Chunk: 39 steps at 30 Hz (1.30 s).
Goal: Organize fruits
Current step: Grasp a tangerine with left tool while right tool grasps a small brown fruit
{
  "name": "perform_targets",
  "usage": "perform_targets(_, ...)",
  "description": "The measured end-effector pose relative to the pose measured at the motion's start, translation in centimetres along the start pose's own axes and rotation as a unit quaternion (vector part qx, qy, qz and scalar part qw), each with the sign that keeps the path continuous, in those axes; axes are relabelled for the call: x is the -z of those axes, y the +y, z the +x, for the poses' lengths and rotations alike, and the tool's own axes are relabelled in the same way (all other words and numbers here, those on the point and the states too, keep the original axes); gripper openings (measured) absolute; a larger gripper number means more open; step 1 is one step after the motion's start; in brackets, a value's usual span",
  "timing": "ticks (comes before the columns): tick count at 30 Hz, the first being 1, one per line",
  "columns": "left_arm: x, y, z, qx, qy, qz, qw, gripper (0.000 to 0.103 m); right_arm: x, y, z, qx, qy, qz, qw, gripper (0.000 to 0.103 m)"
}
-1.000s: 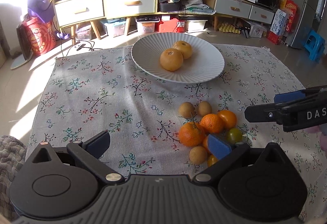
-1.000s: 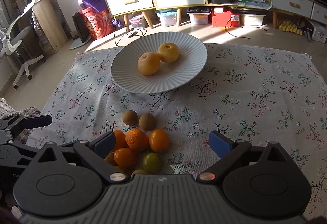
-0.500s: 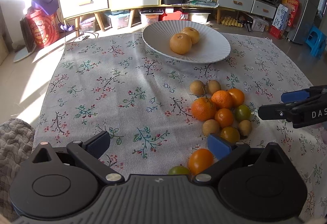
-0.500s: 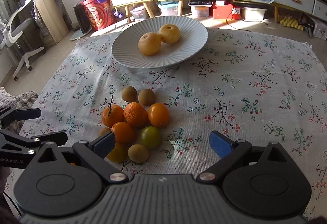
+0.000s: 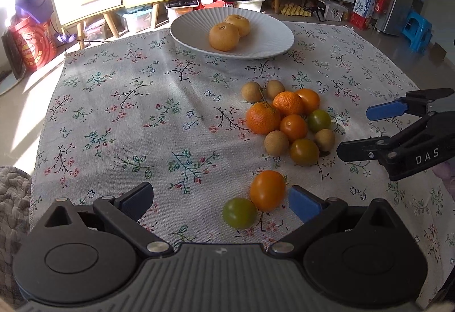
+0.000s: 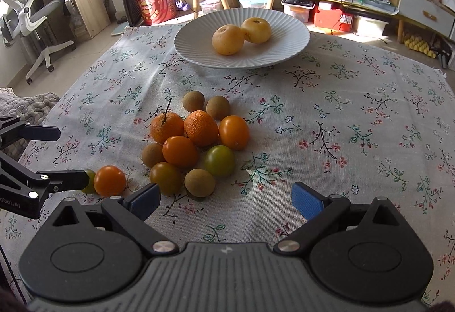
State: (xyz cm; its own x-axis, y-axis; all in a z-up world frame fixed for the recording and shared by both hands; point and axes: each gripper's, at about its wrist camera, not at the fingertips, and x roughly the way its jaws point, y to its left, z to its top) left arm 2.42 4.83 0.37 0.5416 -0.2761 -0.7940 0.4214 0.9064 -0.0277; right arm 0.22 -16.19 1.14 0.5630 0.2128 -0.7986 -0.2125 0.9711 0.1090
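both claws were spread wide, nothing in either. left gripper (image 5: 220, 201) sat low over the floral tablecloth (image 5: 136, 112), with a loose orange tomato (image 5: 267, 190) just inside its right finger and a green tomato (image 5: 239, 212) touching that one at its 7 o'clock. right gripper (image 6: 224, 198) hovered at the near edge of the fruit pile (image 6: 193, 141), its left finger just beside a dark yellow-green tomato (image 6: 165, 177) and a brown kiwi-like fruit (image 6: 199, 182).

pile was at the cloth's middle: two bumpy mandarins (image 6: 200, 127), one with a stem sticking up (image 6: 166, 127), smooth orange tomatoes (image 6: 180, 151), a green one (image 6: 219, 160) at the pile's 4 o'clock, small brown fruits (image 6: 193, 101) at 12 o'clock. fruits were touching each other.

white ribbed plate (image 6: 290, 36) was at 12 o'clock from the pile, well apart, holding two yellow-orange round fruits (image 6: 228, 39) touching side by side.

in the left wrist view the right gripper (image 5: 361, 131) came in from 3 o'clock, near the pile. in the right wrist view the left gripper (image 6: 71, 154) came in from 9 o'clock, lower finger partly covering the green tomato.
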Motion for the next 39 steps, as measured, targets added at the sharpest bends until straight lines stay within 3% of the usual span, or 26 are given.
perform_targets(5, 0.5, -1.6, 0.0, 0.024, -0.015, 0.044, 0.9986, 0.089, 0.2, 0.6, 0.5, -0.007, -0.006, -0.026, 1.000, 0.092)
perform_targets(7, 0.6, -2.0, 0.2, 0.033, -0.016, 0.054, 0.9978, 0.076, 0.3, 0.7, 0.7, -0.013, -0.004, -0.029, 0.999, 0.088)
perform_targets(14, 0.6, -2.6, 0.6, 0.060, -0.022, 0.058, 0.9963, 0.055, 0.3, 1.0, 1.2, -0.025, 0.003, -0.025, 0.999, 0.068)
perform_targets(16, 0.4, -2.5, 0.8, 0.064, -0.020, 0.054, 0.9963, 0.042, 0.3, 0.9, 1.3, -0.025, 0.002, -0.020, 0.999, 0.063)
perform_targets(22, 0.1, -2.6, 1.5, 0.062, -0.010, 0.044, 0.9971, 0.024, 0.1, 0.5, 1.5, -0.038, -0.004, -0.005, 0.999, 0.054)
perform_targets(26, 0.0, -2.6, 1.6, 0.059, -0.002, 0.040, 0.9975, 0.021, 0.1, 0.5, 1.6, -0.042, -0.003, -0.006, 0.999, 0.043)
perform_targets(39, -0.2, -2.2, 1.5, 0.058, -0.003, 0.022, 0.9981, 0.020, -0.1, 0.8, 2.1, -0.038, -0.002, -0.012, 0.999, 0.024)
